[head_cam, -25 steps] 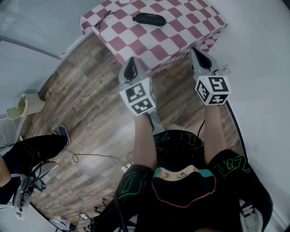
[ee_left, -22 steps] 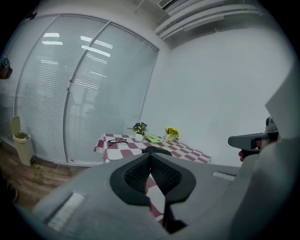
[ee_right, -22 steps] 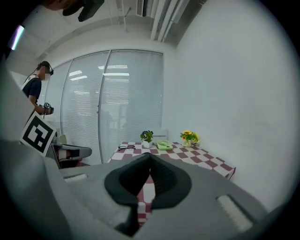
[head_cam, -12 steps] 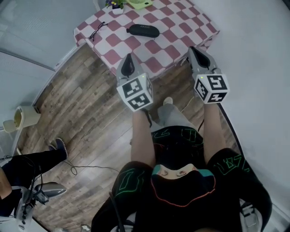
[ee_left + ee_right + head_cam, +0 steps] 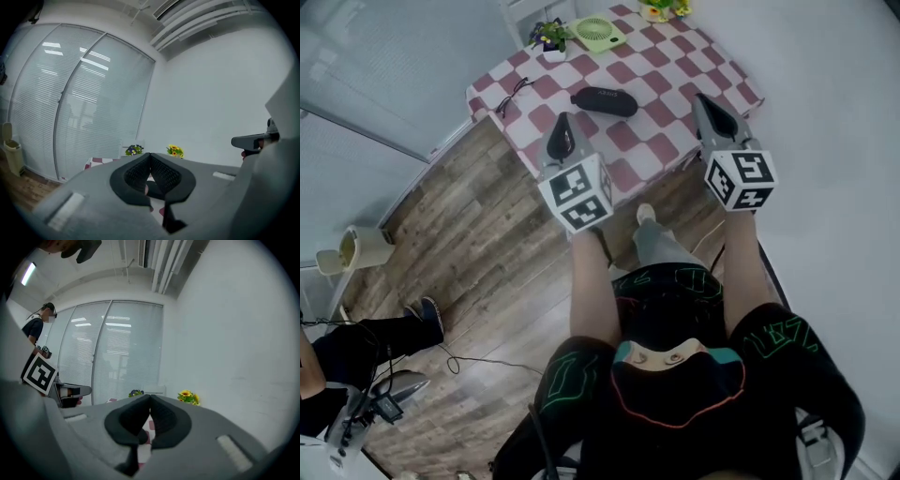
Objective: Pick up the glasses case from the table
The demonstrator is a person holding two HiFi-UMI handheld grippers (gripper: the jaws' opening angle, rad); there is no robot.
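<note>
The black glasses case (image 5: 603,101) lies on the red-and-white checked table (image 5: 670,70), in the head view's upper middle. My left gripper (image 5: 564,119) hovers over the table's near edge, just short and left of the case. Over the table's right side, my right gripper (image 5: 704,98) stands to the right of the case. In the left gripper view the left gripper (image 5: 150,154) has its tips together, shut and empty. The right gripper (image 5: 150,396) is likewise shut with nothing in it.
A pair of glasses (image 5: 514,94) lies at the table's left edge. A potted plant (image 5: 550,37), a green fan (image 5: 598,34) and yellow flowers (image 5: 661,9) stand at the far side. A white bin (image 5: 356,246) and a seated person's leg (image 5: 370,330) are on the floor at left.
Both grippers have moved forward from over the floor to over the table's near edge. More of the table and its far objects has come into view.
</note>
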